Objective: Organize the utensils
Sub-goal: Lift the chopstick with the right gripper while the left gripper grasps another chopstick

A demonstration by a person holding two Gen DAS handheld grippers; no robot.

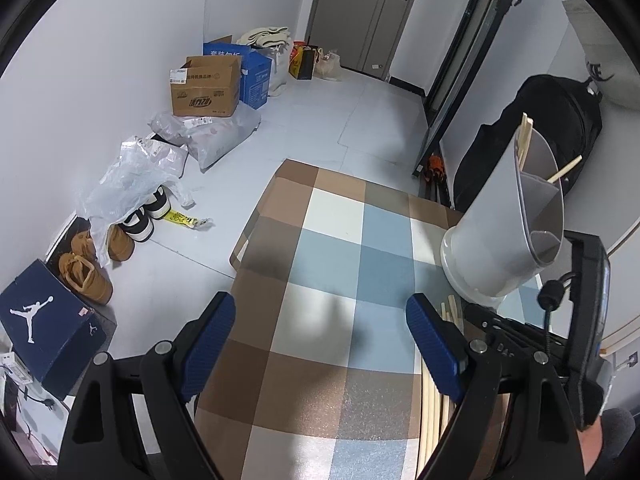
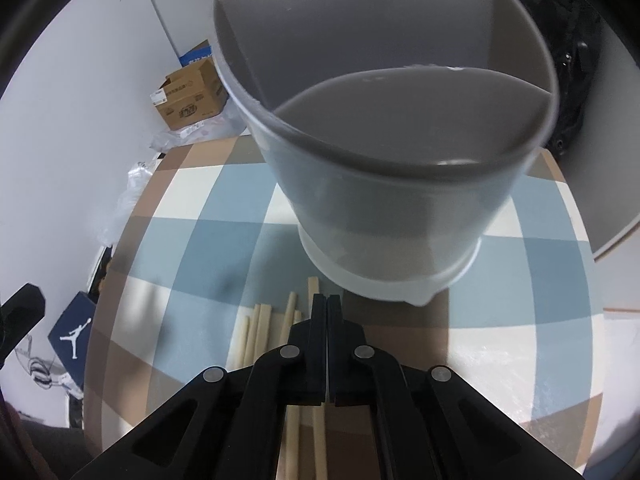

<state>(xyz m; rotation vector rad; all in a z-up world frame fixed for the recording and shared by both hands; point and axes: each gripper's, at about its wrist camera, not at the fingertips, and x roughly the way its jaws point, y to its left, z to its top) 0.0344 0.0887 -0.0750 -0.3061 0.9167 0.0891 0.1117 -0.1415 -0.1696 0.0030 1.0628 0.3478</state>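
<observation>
Just in front of the grey plastic utensil holder (image 2: 384,184), pale wooden chopsticks (image 2: 260,336) lie flat on my checked tablecloth (image 2: 192,240), long axes pointing toward the holder. My right gripper (image 2: 327,300) is pinched closed above them; whether it grips one I cannot tell. My left gripper (image 1: 320,332) gapes wide, empty.

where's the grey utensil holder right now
The grey utensil holder stands on the checked tablecloth, dead ahead of the right gripper with loose chopsticks at its base; in the left wrist view it's at the right.
</observation>
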